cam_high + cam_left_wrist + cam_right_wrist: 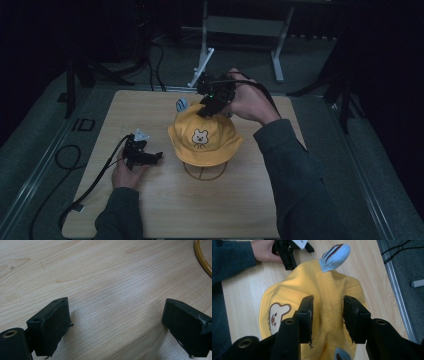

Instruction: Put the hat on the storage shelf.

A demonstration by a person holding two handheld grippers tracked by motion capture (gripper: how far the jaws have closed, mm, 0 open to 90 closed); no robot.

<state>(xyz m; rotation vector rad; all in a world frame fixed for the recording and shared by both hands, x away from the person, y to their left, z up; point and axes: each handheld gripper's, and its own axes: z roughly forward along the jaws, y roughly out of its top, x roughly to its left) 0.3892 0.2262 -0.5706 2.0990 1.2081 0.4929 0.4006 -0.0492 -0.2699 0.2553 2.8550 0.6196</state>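
- Table: pale wooden top, lit against a dark room; a black cable trails off its left edge from the left gripper.
- Left hand: rests on the table at the left, holding the left gripper, which points right toward the hat and lies low over the wood, apart from the brim.
- Left gripper, own view: the two black jaws stand wide apart with bare wood grain between them and nothing held; a yellow-brown curve of the wire stand shows at the upper right corner.
- Wire stand: a thin ring-shaped frame on the table, seen under the front brim of the hat.
- Yellow bucket hat: sits on the stand near the table's middle; a white bear face is printed on its front, and a light blue striped ear sticks up at the rear left of the crown.
- Right gripper: held by the right hand and tilted down onto the back of the crown.
- Right gripper, own view: jaws part-way closed, one on each side of a raised fold of yellow fabric at the crown's top; whether they press it firmly cannot be told. The blue ear lies beyond the jaws, and a second blue ear shows at the bottom edge.
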